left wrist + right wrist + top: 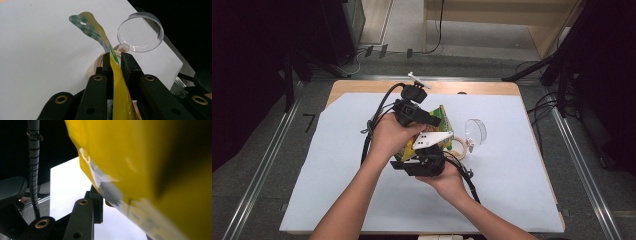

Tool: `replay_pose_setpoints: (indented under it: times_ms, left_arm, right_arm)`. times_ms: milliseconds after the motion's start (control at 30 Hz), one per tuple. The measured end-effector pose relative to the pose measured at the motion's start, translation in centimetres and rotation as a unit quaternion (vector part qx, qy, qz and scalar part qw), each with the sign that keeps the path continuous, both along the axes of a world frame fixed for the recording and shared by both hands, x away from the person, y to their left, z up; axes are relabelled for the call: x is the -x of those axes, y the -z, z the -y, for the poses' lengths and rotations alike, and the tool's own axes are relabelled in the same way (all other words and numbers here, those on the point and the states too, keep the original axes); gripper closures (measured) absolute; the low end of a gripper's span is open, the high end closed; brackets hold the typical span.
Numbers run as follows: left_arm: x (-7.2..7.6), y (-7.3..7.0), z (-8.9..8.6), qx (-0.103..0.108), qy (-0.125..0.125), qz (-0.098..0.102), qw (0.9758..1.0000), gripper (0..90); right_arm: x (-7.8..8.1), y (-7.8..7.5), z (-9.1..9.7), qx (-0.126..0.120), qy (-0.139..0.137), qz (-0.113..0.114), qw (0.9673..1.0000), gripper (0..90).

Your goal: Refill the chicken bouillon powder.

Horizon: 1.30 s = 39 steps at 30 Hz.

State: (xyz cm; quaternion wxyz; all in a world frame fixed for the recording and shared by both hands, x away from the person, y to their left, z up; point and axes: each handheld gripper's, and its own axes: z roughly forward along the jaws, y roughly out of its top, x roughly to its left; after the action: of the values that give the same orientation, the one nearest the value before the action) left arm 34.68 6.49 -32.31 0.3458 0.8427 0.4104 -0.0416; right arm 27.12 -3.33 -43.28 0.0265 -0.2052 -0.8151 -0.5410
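Yellow packet [117, 82] — thin and flat, with a green-checked header; held above the white table sheet [337, 170] between both grippers.

Left gripper [115, 60] — jaws clenched on the packet's edge, header curling beyond the tips.

Right gripper [424, 162] — packet lies blurred across its jaws; whether they press it cannot be told.

Clear round lid [141, 32] and tape roll [459, 146] — just past the left jaws.

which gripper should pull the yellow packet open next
Probably the left gripper: it is shut on the yellow packet near its top edge. The right gripper holds the packet lower down.
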Motion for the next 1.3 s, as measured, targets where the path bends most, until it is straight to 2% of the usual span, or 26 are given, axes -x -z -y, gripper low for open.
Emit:
replay_pose_setpoints:
  times_ms: [1300]
  left_arm:
    - [-0.1, 0.24, 0.43, -0.002, 0.002, -0.005, 1.0, 82.6]
  right_arm:
    - [-0.1, 0.13, 0.2, 0.001, 0.006, -0.002, 1.0, 70.4]
